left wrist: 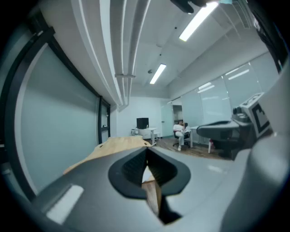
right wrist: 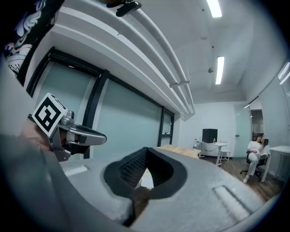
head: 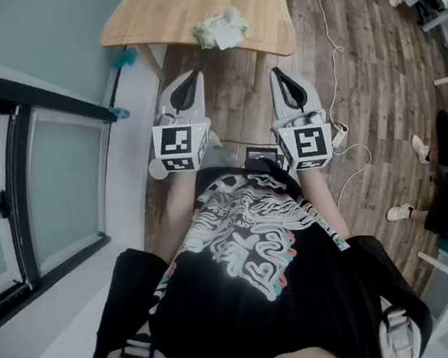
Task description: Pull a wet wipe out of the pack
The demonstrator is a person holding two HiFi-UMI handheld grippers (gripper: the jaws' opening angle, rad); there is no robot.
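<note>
Spotting the pack of wipes [head: 219,29] up on the wooden table [head: 176,4], right near its front edge, greenish and kinda crumpled, with a white bit lying on its right side. Can't call that either way: wipe poking out, or just the flap. Sits well apart from both tools, so reckon on being at the very start here.

Risk-wise: could easily drag the whole pack along instead of pulling one wipe free, since looks light and soft with nothing pinning it down. Probably needs one tool holding it while tugging with the other. Could also shove it off that near edge by coming in too low and pushing. Might grab a clump of several wipes by pinching too deep, or catch only the flap and get nothing out.

Now the tools. Seeing the left tool [head: 189,79] held well short of the table, pointing towards it, jaws pressed fully together and gripping nothing. Same deal with the right tool [head: 279,73]: closed right up, empty, roughly level beside the left one. Will have to open up before going in.
</note>
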